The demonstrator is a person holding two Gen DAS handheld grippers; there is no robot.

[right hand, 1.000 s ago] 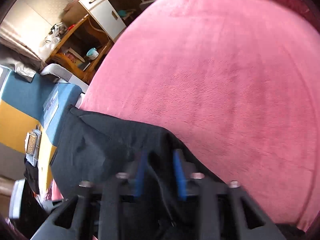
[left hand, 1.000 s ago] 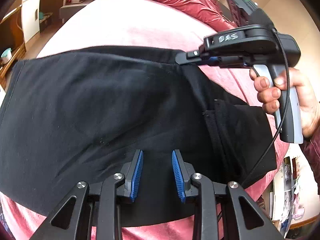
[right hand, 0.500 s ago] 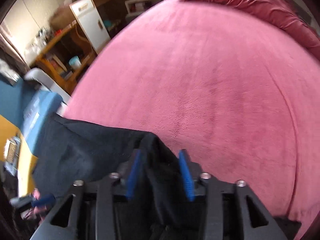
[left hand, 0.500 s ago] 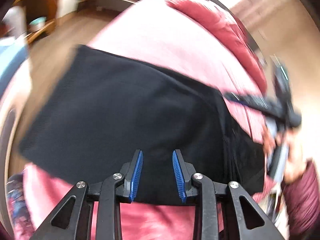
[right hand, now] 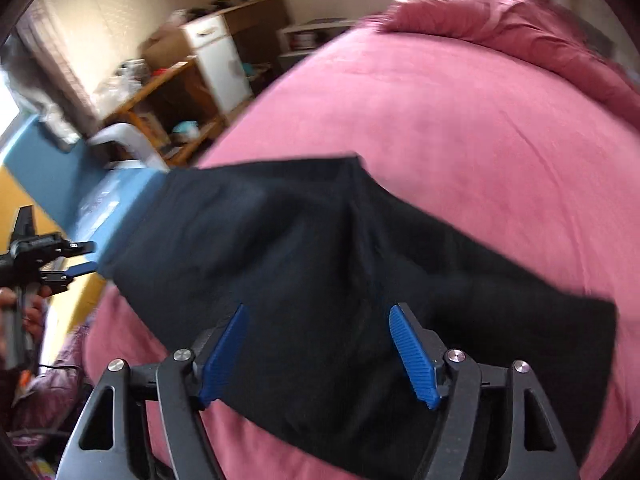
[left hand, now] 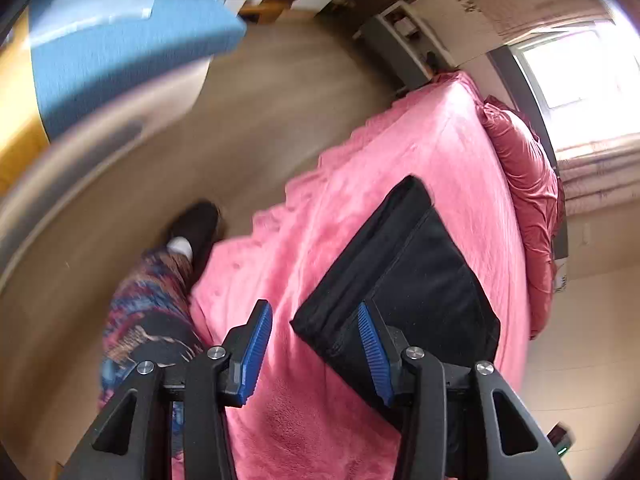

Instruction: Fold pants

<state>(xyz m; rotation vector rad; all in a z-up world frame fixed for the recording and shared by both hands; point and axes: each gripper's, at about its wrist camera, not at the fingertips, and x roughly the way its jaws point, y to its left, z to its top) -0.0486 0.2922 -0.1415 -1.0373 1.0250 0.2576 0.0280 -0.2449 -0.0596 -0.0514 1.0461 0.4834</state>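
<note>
The black pants (left hand: 416, 280) lie folded into a flat rectangle on the pink bed (left hand: 400, 152). In the right wrist view the pants (right hand: 320, 264) spread across the pink bedcover (right hand: 460, 128). My left gripper (left hand: 316, 344) is open and empty, held above the near corner of the pants and turned toward the bed's side. My right gripper (right hand: 320, 352) is open and empty, above the near edge of the pants. The left gripper also shows in the right wrist view (right hand: 76, 258) at the far left, off the bed.
A dark pink pillow (left hand: 528, 200) lies at the head of the bed. Beside the bed are wood floor (left hand: 200, 152), the person's patterned leg (left hand: 148, 312), a blue and yellow box (left hand: 120, 32), and wooden shelves with a white cabinet (right hand: 216, 60).
My right gripper has opened and let go of the pants fold, then pulled back above it. My left gripper has swung off the pants to the left, toward the bed's edge.
</note>
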